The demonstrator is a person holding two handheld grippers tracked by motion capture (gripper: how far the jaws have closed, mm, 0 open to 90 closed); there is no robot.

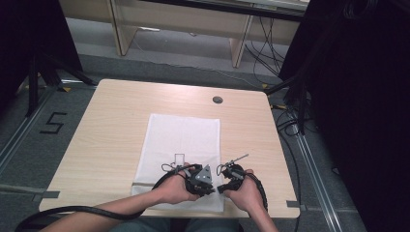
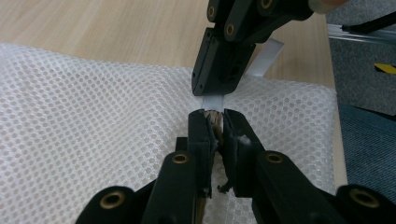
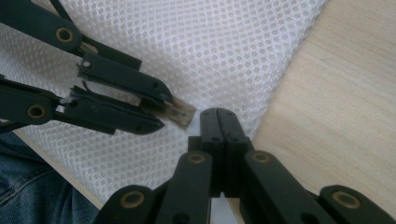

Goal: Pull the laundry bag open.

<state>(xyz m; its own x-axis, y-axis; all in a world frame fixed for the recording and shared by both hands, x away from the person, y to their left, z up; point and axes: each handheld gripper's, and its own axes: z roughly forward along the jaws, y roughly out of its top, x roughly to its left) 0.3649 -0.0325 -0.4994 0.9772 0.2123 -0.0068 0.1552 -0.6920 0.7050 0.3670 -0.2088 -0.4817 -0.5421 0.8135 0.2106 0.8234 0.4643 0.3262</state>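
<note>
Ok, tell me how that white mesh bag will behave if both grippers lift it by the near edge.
The white mesh bag lies flat and thin, so it will probably droop floppily. Its open netting looks light and unlikely to slip. The left gripper and right gripper pinch close together, so the far corners would likely sag.

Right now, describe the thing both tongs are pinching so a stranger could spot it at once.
On the pale wooden table lies a white mesh bag, holes all over it. At its near right corner, the left tongs and right tongs meet on a small white tab, smooth and flat, unlike the netting around it.
</note>
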